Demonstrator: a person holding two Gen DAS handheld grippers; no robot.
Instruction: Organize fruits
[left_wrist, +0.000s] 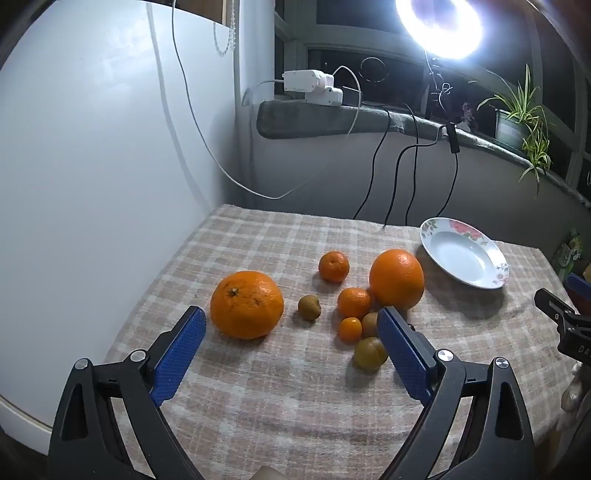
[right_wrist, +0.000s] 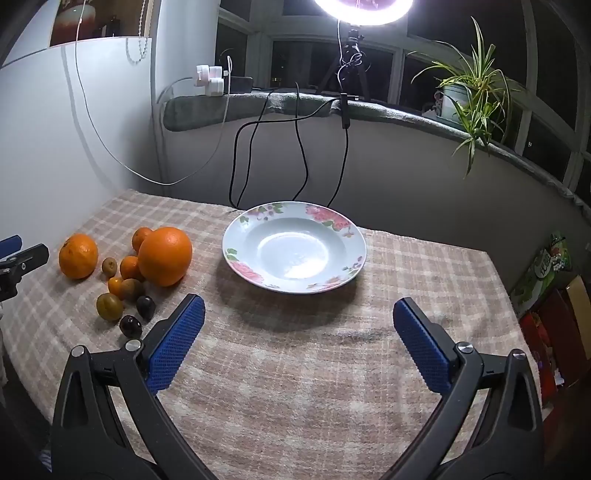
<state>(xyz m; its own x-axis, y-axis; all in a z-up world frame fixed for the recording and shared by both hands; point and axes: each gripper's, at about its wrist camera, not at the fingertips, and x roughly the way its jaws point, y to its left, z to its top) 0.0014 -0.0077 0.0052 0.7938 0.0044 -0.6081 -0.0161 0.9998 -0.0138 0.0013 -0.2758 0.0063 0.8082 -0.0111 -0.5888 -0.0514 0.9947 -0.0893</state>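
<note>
Fruits lie on the checked cloth. Two big oranges (left_wrist: 246, 304) (left_wrist: 396, 278), small mandarins (left_wrist: 334, 266) (left_wrist: 353, 302), a tiny kumquat (left_wrist: 350, 329) and brownish-green small fruits (left_wrist: 309, 307) (left_wrist: 370, 353) form a cluster. An empty white floral plate (left_wrist: 480, 273) stands to their right. My left gripper (left_wrist: 291, 321) is open and empty, just short of the fruits. In the right wrist view the plate (right_wrist: 236, 236) is ahead, the fruit cluster (right_wrist: 165, 256) with two dark fruits (right_wrist: 145, 306) is at left. My right gripper (right_wrist: 298, 312) is open and empty, in front of the plate.
A white wall panel (left_wrist: 92, 166) borders the table's left side. Black and white cables (right_wrist: 243, 158) hang from the sill behind the table. A ring light (left_wrist: 439, 22) and a potted plant (right_wrist: 469, 96) stand on the sill. Boxes (right_wrist: 554, 302) sit beyond the right table edge.
</note>
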